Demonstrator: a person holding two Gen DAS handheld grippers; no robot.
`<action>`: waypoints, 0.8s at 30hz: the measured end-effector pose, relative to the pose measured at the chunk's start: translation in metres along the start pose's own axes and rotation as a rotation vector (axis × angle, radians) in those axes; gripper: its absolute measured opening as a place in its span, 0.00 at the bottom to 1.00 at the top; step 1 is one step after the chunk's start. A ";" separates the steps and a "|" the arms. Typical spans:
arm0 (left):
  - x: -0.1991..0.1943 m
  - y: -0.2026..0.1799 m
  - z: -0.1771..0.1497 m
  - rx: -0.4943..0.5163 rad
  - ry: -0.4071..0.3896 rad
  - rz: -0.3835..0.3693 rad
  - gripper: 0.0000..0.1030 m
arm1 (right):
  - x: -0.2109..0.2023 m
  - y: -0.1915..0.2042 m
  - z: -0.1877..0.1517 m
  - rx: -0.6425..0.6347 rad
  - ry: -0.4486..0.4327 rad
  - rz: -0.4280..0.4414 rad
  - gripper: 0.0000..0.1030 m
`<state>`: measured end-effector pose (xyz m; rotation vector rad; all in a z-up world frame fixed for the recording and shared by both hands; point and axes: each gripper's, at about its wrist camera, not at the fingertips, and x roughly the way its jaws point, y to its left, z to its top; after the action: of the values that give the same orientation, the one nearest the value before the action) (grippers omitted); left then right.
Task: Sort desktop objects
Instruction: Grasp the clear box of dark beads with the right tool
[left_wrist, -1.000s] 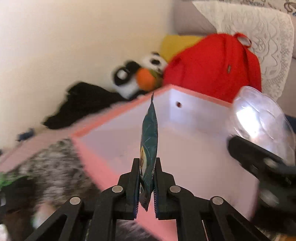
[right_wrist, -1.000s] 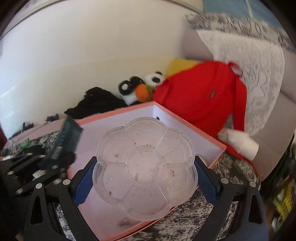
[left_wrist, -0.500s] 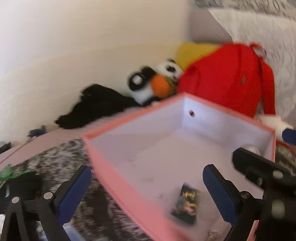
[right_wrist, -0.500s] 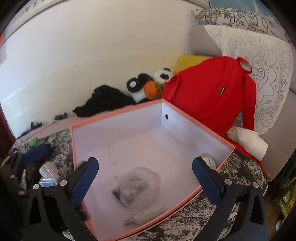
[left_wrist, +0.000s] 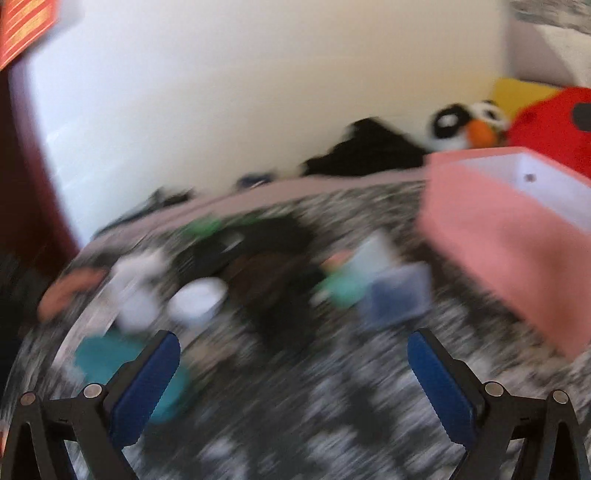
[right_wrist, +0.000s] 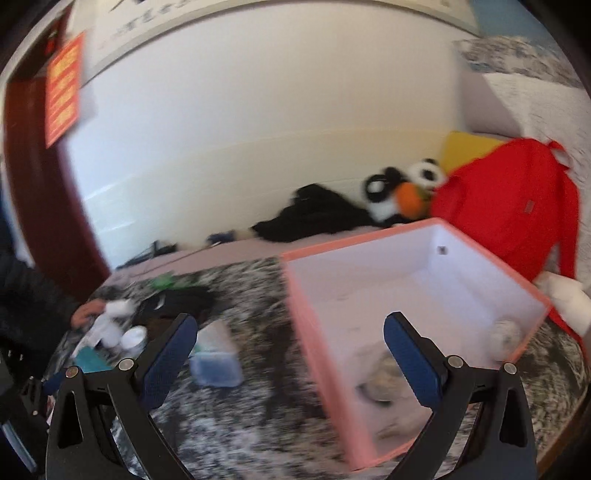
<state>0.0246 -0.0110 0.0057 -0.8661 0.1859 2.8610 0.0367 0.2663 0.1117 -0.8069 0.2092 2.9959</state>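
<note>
Jaws on both my left gripper (left_wrist: 293, 373) and right gripper (right_wrist: 290, 350) stood spread, empty. Pink box (right_wrist: 325, 354) sat under right jaws; clear tub (right_wrist: 216, 363) beside it on counter (right_wrist: 258, 435).

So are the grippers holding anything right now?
No. The left gripper and the right gripper are both wide open, with nothing between their blue pads.
</note>
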 end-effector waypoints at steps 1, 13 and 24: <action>0.000 0.014 -0.008 -0.041 0.010 0.022 0.99 | 0.004 0.012 -0.003 -0.021 0.009 0.005 1.00; -0.009 0.077 -0.028 -0.222 0.040 0.072 0.99 | 0.123 0.079 -0.058 -0.008 0.241 -0.033 1.00; 0.006 0.089 -0.024 -0.244 0.101 0.044 0.99 | 0.203 0.101 -0.092 -0.069 0.306 -0.114 0.99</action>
<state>0.0171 -0.1020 -0.0109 -1.0629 -0.1383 2.9248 -0.0997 0.1523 -0.0563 -1.2382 0.0643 2.7749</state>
